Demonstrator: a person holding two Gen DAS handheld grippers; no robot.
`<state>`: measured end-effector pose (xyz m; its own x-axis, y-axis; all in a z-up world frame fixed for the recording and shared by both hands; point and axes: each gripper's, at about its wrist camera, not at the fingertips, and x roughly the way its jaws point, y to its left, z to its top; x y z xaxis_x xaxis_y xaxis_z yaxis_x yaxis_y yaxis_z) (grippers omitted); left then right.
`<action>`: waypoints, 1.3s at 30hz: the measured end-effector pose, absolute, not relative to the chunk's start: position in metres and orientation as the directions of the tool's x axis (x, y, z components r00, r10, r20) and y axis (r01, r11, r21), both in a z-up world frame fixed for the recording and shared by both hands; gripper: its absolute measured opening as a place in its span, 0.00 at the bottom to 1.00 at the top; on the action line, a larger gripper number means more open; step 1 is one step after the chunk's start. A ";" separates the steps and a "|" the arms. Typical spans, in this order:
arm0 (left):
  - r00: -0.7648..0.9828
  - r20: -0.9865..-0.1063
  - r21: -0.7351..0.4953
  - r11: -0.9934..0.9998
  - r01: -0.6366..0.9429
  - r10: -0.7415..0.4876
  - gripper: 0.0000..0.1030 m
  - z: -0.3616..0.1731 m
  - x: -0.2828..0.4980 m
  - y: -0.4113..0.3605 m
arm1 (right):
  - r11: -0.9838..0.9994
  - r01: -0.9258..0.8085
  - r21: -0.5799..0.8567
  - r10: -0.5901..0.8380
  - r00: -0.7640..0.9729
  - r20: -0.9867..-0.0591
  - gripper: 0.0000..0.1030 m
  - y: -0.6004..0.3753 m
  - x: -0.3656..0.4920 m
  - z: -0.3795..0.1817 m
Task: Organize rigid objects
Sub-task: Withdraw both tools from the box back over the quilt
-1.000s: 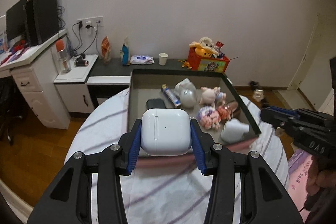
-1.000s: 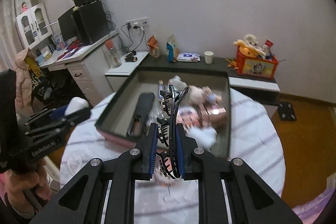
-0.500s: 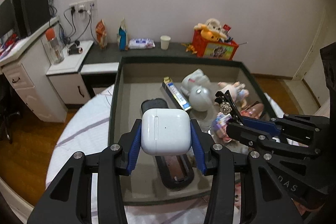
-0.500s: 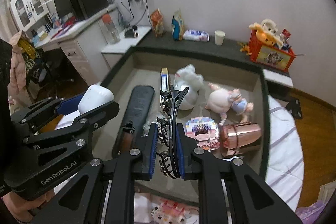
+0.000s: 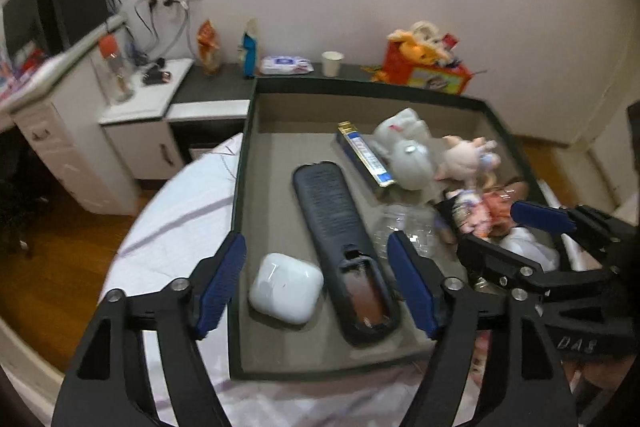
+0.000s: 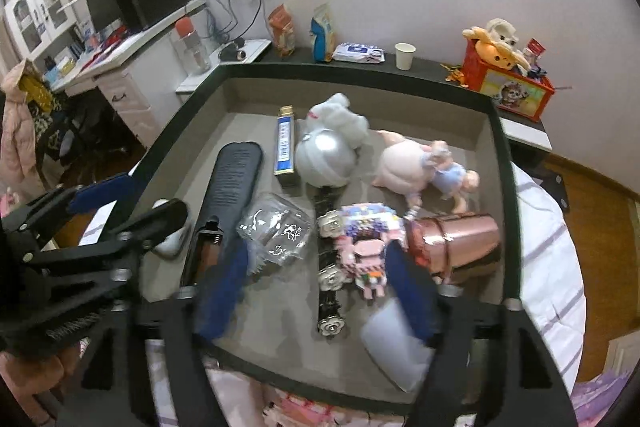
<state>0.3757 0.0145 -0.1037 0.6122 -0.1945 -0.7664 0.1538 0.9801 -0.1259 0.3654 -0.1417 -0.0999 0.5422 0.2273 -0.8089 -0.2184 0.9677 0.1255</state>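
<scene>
White case (image 5: 286, 287) and black clip (image 6: 329, 279) lie in the tray (image 5: 240, 187), released for sorting. Both grippers, left (image 5: 316, 285) and right (image 6: 316, 297), have just opened; jaws apart, empty.

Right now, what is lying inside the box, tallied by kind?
Earbud case: 1
Remote: 1
Hair clip: 1
Doll: 1
Toothpaste box: 1
Pink cup: 1
Clear plastic case: 1
Total: 7; the rest are too jumbled to name.

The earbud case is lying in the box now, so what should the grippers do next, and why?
Probably lift both grippers up and out of the box. The left gripper has just opened, and the earbud case lies loose on the box floor. The right gripper has opened too, with the hair clip lying below. Both deliveries look done.
</scene>
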 end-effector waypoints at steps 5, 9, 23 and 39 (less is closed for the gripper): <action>0.694 -0.703 -0.109 0.987 0.115 -0.159 1.00 -0.081 0.344 0.024 | 0.970 -0.176 0.165 0.238 0.593 -0.769 0.89 -0.158 0.344 -0.085; 0.728 -0.669 -0.120 0.989 0.089 -0.147 1.00 -0.065 0.315 0.033 | 0.962 -0.150 0.228 0.271 0.633 -0.725 1.00 -0.172 0.317 -0.072; 0.751 -0.652 -0.121 0.992 0.032 -0.104 1.00 -0.070 0.207 0.033 | 0.953 -0.095 0.289 0.270 0.702 -0.659 1.00 -0.197 0.191 -0.059; 0.720 -0.690 -0.098 0.995 0.004 -0.071 1.00 -0.091 0.143 0.034 | 0.966 -0.082 0.247 0.237 0.671 -0.703 1.00 -0.191 0.131 -0.084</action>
